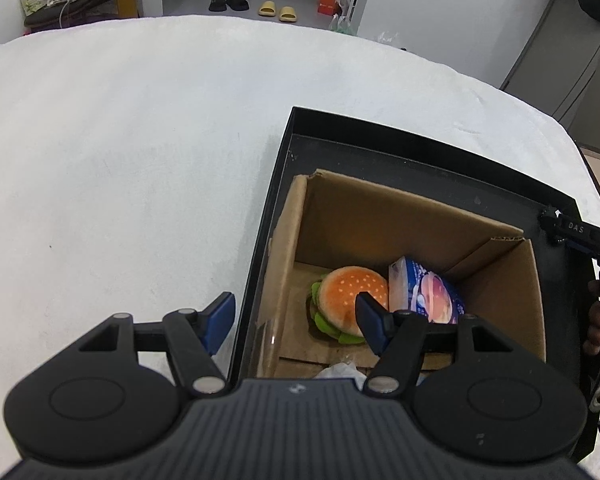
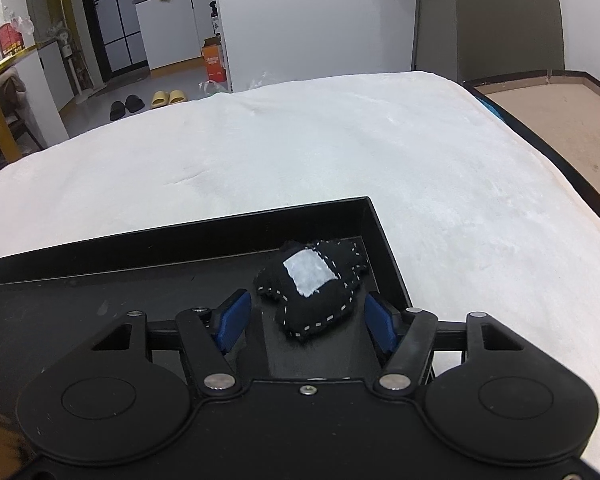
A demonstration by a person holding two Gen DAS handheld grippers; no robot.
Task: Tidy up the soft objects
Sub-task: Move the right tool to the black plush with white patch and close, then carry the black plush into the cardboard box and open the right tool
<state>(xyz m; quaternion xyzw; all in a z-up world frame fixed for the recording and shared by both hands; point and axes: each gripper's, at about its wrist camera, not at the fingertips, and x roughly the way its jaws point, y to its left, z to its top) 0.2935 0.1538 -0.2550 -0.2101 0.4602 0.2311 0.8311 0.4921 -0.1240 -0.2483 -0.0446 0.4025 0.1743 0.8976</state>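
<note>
one black felt toy (image 2: pixel 314 288) with a white patch and white stitches lies in the tray's (image 2: pixel 172 240) far right corner, between the right gripper's (image 2: pixel 306 322) jaws, which stand apart. the left gripper's (image 1: pixel 296 322) jaws stand apart too, holding nothing. "das" is written on the right gripper.

Burger toy (image 1: pixel 348 300) in box (image 1: pixel 500 292) (on tray (image 1: pixel 420 160))

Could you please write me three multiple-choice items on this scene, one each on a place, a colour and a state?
1. Where does the plush burger lie?
A. in the cardboard box
B. on the white cloth
C. on the floor

2. What colour is the patch on the black stitched plush?
A. red
B. white
C. green

3. How is the right hand-held gripper?
A. shut on the plush
B. open around the plush
C. out of view

Key: 1 A, the box walls enclose it. 2 B, a pale square shows. 3 B, gaps separate both pads from it.
</note>
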